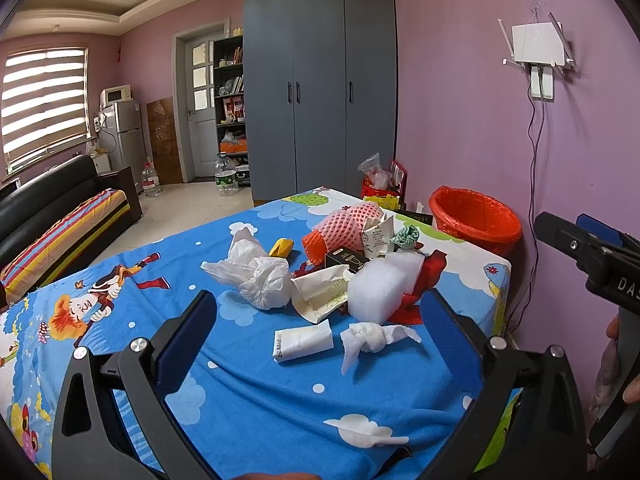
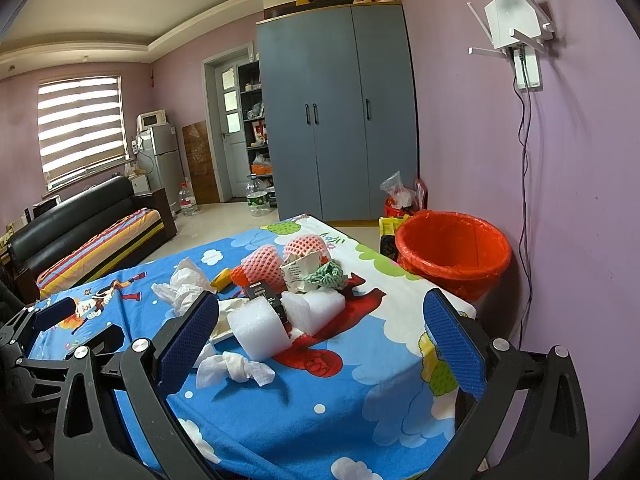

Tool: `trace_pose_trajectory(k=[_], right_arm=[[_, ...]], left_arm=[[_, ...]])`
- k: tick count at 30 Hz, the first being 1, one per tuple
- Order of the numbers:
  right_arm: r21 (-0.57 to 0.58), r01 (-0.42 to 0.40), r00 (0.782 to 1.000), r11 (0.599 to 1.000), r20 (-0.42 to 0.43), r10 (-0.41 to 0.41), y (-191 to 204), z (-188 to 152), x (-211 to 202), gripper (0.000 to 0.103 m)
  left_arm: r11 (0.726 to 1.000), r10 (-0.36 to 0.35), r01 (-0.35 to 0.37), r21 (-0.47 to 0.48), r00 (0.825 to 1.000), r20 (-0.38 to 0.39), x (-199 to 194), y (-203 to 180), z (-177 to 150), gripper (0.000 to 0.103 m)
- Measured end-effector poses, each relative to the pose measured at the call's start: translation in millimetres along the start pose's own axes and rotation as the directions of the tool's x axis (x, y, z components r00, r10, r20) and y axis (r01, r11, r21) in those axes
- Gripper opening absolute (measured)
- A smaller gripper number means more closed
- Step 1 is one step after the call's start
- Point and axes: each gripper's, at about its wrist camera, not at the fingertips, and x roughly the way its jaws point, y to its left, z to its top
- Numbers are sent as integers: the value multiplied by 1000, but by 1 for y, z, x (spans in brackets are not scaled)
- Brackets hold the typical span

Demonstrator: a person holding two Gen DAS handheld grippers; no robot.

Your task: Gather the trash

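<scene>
Covering the whole table, the blue cartoon-print cloth [image 1: 248,412] carries everything, and at its far right corner by the purple wall stands the red-lined bin [image 2: 454,254], mouth open and nothing visible inside. The trash sits heaped toward the far right part of the table, near the bin but not touching it.

Biggest in the heap are the white foam sheets [image 2: 262,330], curled and springy-looking, with red paper [image 1: 430,276] under them. Behind them lie the pink foam fruit nets [image 1: 352,224], one with an orange end. Toward the left edge of the pile is a crumpled white plastic bag [image 1: 260,276], then a torn paper wrapper [image 1: 320,296], a crushed small carton [image 1: 378,236], a black box [image 1: 347,261] and a green-and-white wad [image 1: 405,237]. Nearest the front edge lie a folded white packet [image 1: 302,340] and a twisted tissue [image 1: 372,340], with a small yellow scrap [image 1: 281,247] farther back.

Both tools hang over the front of the table. The left gripper [image 1: 320,328] has its jaws spread wide with nothing between them; the right gripper [image 2: 320,332] likewise stands wide apart and bare.

I'd worry most about the cloth: pads closing low on the thin tissue could pinch the fabric and drag the heap. The light foam may also spring from a loose grip and drop short of the bin.
</scene>
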Motion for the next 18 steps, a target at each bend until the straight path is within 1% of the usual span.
trace_pose_trajectory(k=[18], right_arm=[[1,1,1000,1000,1,-1,-1,-1,-1,96]], left_arm=[[1000,-1,1,-1,1000,-4,0,-1,-2,98]])
